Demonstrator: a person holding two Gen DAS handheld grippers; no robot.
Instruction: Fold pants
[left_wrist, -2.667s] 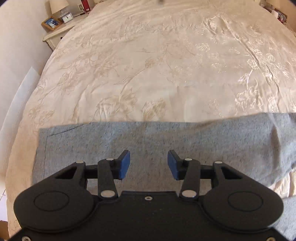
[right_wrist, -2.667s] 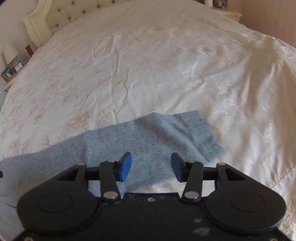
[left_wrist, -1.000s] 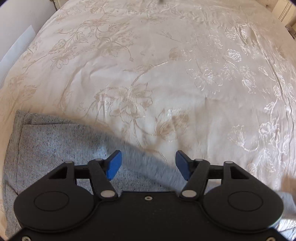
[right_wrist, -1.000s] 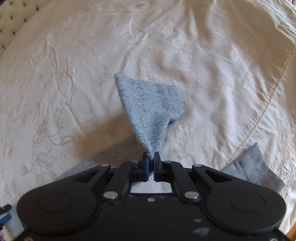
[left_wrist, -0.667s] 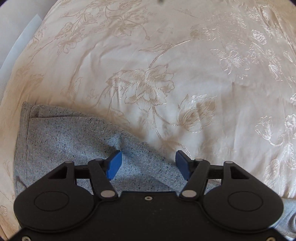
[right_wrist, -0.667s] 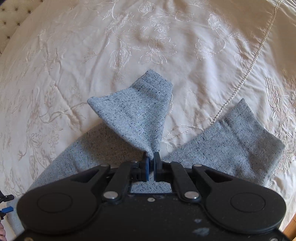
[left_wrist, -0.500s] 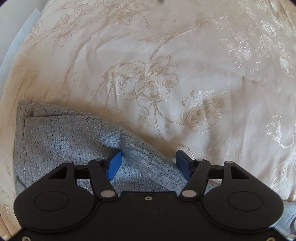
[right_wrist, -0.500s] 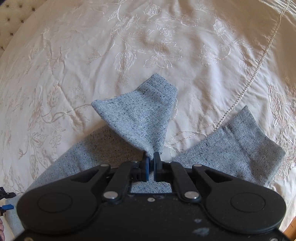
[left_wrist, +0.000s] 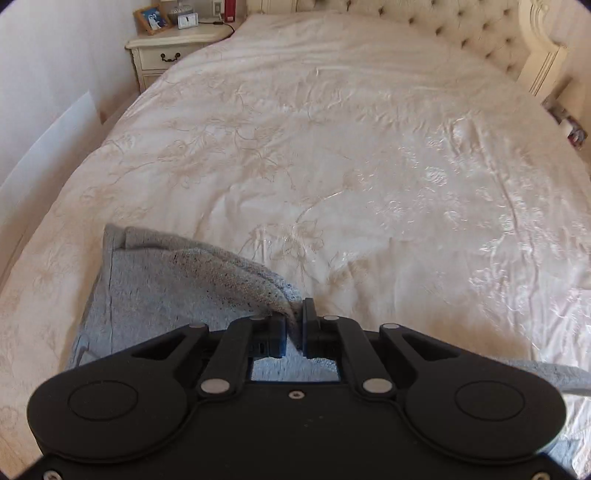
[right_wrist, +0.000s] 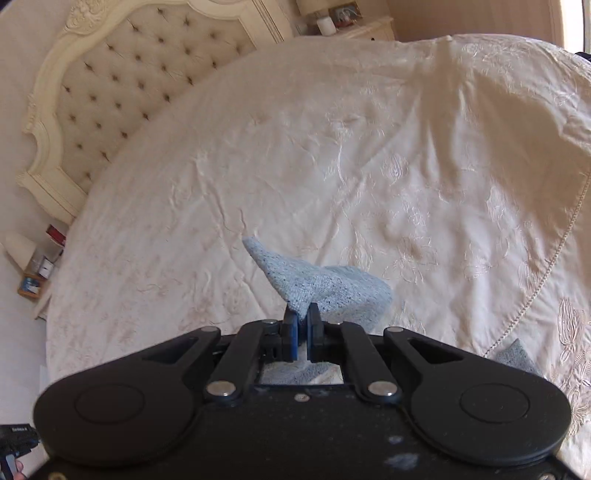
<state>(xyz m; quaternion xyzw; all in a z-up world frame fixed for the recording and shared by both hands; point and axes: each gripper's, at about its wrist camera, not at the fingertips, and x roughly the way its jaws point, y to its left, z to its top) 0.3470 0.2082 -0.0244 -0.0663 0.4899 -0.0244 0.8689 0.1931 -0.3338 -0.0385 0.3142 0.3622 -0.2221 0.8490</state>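
Observation:
The grey knit pants (left_wrist: 166, 288) lie on the cream bedspread (left_wrist: 332, 147) at the lower left of the left wrist view. My left gripper (left_wrist: 294, 325) is closing its jaws on a raised fold of them, pads pressed on the cloth, which lifts off the bed. In the right wrist view my right gripper (right_wrist: 301, 325) is shut on one leg end of the pants (right_wrist: 332, 288), which sticks up and forward in a pointed flap. The other leg end (right_wrist: 513, 356) peeks out at the lower right, lying on the bed.
A tufted headboard (right_wrist: 122, 85) stands at the far end of the bed. A nightstand (left_wrist: 173, 48) with a photo frame and clock is at the far left. A white board (left_wrist: 48, 147) leans along the left side of the bed.
My left gripper went from wide open over the pants to shut on a fold and rose with it. The right gripper kept its grip and lifted; both views now reach the headboard.

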